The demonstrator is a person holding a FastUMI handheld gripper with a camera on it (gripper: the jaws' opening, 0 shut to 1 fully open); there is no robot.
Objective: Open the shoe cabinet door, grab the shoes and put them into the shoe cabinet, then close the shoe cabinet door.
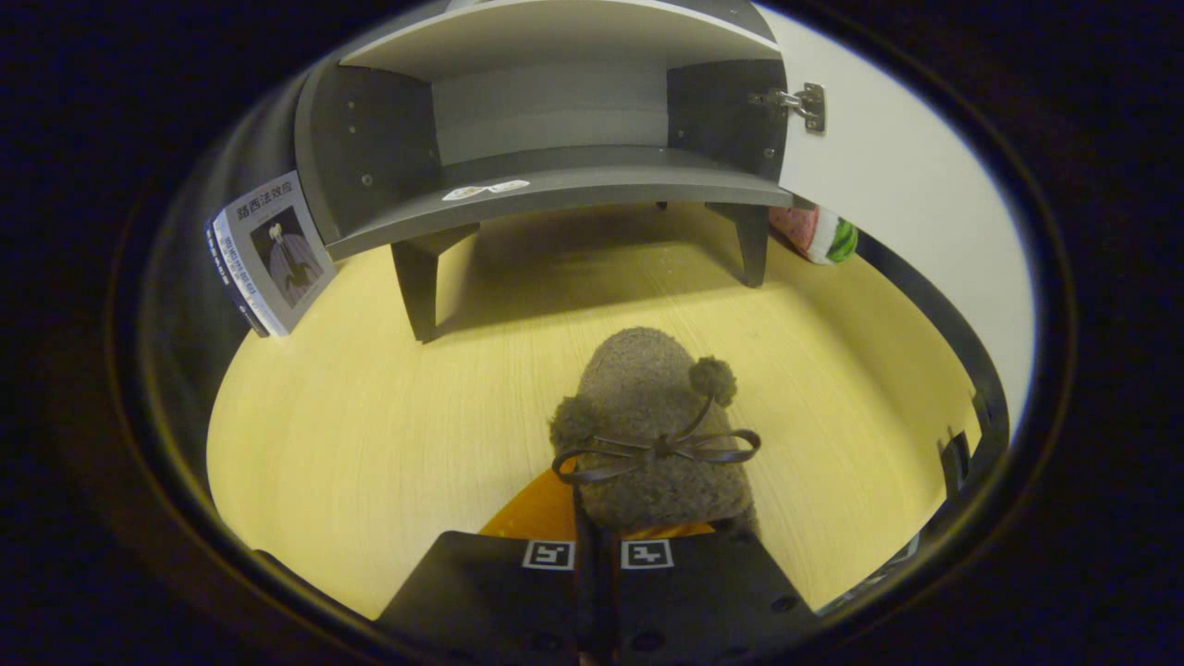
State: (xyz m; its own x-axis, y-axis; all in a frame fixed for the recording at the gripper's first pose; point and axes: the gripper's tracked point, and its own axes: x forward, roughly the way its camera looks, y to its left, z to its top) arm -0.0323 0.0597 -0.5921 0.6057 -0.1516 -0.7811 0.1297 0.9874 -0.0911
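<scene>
Shoe (pixel 652 435), a fuzzy brown slipper with pompoms, sits pinched at its heel between our closed gripper (pixel 598 555) fingers, over the desk (pixel 370 435) middle. Shoe cabinet (pixel 555 185) stands beyond, door (pixel 888 166) open. We carry level, aiming toe-first onto the lower shelf, clearing the front lip.

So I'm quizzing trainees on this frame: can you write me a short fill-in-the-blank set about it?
1. The shoe cabinet door stands ____.
2. The hand-held gripper is shut on a fuzzy ____.
3. A ____ leans beside the shoe cabinet, opposite the door.
4. The shoe's bow carries two ____.

Missing words: open; shoe; book; pompoms
</scene>
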